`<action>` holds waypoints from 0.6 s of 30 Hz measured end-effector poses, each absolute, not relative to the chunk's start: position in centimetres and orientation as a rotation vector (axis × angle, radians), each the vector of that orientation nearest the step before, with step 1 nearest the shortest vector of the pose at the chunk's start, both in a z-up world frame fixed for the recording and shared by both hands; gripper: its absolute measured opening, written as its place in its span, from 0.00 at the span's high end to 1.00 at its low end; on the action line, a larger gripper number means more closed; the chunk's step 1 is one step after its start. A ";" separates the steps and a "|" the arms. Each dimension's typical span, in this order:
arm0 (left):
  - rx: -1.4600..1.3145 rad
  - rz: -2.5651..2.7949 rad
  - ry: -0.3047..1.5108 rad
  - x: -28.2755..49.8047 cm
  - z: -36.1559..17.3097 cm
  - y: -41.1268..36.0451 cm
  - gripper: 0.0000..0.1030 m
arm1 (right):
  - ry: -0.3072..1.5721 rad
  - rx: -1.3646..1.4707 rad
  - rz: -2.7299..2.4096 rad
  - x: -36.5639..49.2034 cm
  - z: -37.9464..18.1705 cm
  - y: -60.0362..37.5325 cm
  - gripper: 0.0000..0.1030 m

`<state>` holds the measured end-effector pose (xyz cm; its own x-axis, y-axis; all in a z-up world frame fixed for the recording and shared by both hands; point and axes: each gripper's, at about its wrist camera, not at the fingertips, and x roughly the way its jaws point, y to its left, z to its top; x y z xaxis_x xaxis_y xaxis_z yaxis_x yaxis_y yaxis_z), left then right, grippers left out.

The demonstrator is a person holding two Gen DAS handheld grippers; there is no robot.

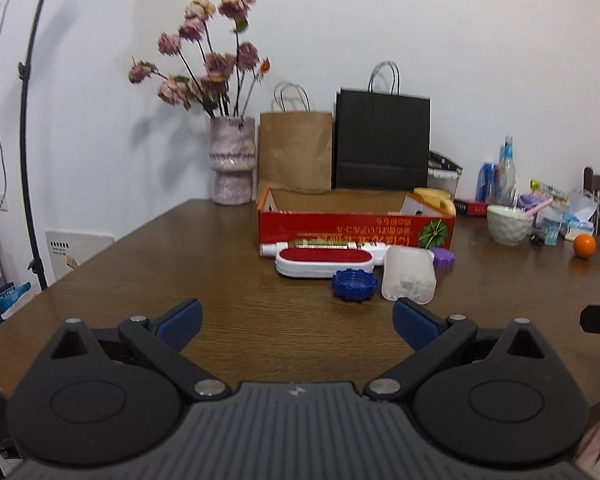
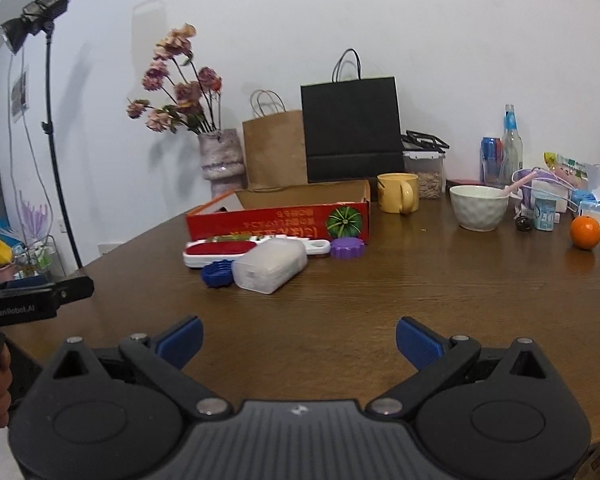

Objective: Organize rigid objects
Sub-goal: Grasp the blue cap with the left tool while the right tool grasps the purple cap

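Nearest, both hand-held grippers hover over the near edge of the brown wooden table (image 1: 140, 264), each with its blue-padded jaws spread wide and nothing between them: the left gripper (image 1: 298, 322) in its own view, the right gripper (image 2: 299, 338) in its own.

Further in, toward the middle of the table, lies a tight cluster of rigid objects. A blue scalloped lid (image 1: 354, 284) sits at the near side, touching or just beside a frosted translucent plastic container (image 1: 409, 274) lying on its side. Behind the lid rests a white lint brush with a red pad (image 1: 324, 262), and behind that a long white tool with a green-and-red label (image 1: 324, 245) lies along the foot of the box. A purple scalloped lid (image 2: 347, 248) sits just beside the container's far end.

Directly behind the cluster stands an open red cardboard box (image 2: 276, 222) printed with a green pumpkin. A yellow mug (image 2: 398, 193) stands just beyond the box's right end.

Along the far edge stand a speckled vase of dried pink flowers (image 1: 233, 160), a brown paper bag (image 1: 296, 148) and a black paper bag (image 1: 382, 136). Toward the far right corner are a pale bowl (image 2: 479, 207), an orange (image 2: 585, 232) and bottles.
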<state>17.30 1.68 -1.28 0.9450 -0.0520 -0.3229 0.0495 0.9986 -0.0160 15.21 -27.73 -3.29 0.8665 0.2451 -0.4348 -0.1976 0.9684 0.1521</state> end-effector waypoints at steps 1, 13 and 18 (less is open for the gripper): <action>-0.004 -0.058 0.340 18.0 -1.4 1.4 0.00 | 0.475 0.107 0.233 16.0 -3.4 -27.8 0.00; 0.012 -0.105 0.546 27.3 -2.6 -0.7 0.00 | 0.562 0.023 0.238 26.0 -3.9 -27.6 0.00; 0.043 -0.120 0.606 31.1 -3.2 -1.9 0.00 | 0.585 -0.026 0.263 31.6 -4.0 -27.5 0.02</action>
<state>31.07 -1.86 -3.24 0.8152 -0.1002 -0.5704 0.1254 0.9921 0.0050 31.58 -27.51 -4.04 0.8013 0.2375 -0.5491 -0.2525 0.9663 0.0495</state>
